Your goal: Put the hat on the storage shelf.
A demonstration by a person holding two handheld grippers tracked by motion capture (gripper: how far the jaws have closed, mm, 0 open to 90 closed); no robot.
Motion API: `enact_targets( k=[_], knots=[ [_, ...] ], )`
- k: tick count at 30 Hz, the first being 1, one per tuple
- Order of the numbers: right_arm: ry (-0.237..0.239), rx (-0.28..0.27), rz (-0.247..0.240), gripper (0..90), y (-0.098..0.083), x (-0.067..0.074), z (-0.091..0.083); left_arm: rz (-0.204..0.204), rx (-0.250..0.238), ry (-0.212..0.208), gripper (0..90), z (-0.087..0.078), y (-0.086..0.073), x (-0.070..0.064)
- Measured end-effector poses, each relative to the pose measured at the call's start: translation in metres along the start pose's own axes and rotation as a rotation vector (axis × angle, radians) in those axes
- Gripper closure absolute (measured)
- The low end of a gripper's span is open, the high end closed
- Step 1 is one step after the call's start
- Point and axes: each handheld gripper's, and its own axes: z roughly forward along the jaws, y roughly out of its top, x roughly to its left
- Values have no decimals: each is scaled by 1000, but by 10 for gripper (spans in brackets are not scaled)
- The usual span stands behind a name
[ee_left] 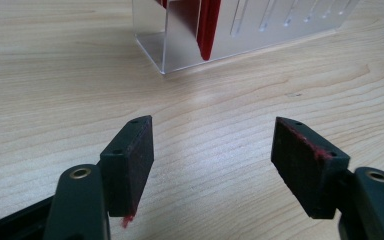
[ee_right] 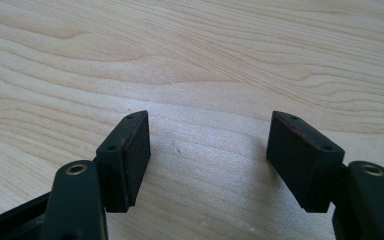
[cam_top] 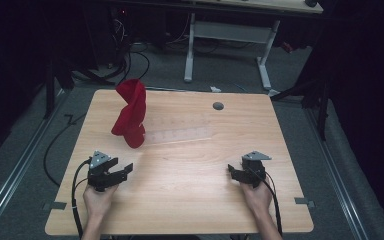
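A red cloth (cam_top: 130,113) stands bunched upright at the left end of a clear acrylic rack (cam_top: 180,134) on the wooden table (cam_top: 180,200). In the left gripper view the rack (ee_left: 240,30) lies ahead with red cloth (ee_left: 207,27) hanging inside its near end. My left gripper (cam_top: 125,170) rests on the table in front of the cloth, open and holding nothing. Red lint clings to its pads (ee_left: 310,155). At the front right my right gripper (cam_top: 236,172) also sits open over bare wood, its jaws wide apart (ee_right: 207,160).
A small grey round cap (cam_top: 218,106) sits in the tabletop at the back right. Beyond the table stands a white-legged desk (cam_top: 230,35), with cables (cam_top: 130,55) on the floor. Black cables trail from both grippers toward the front edge.
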Motion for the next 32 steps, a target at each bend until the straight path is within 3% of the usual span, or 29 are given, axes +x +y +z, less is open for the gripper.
enact_targets(
  k=[6,18,26,28,29,32],
  knots=[
    [0,-1,-1,343,0,0,0,11,4,18,331,3,-6,3],
    [1,-1,-1,343,0,0,0,74,-11,63,329,8,-19,5],
    [1,0,-2,343,0,0,0,142,38,114,312,15,-29,5],
    [1,0,-2,343,0,0,0,161,85,129,283,18,-32,5],
    [1,-1,-2,343,0,0,0,161,86,126,242,18,-32,4],
    [2,0,-2,342,0,0,0,160,91,122,234,18,-32,5]
  ],
)
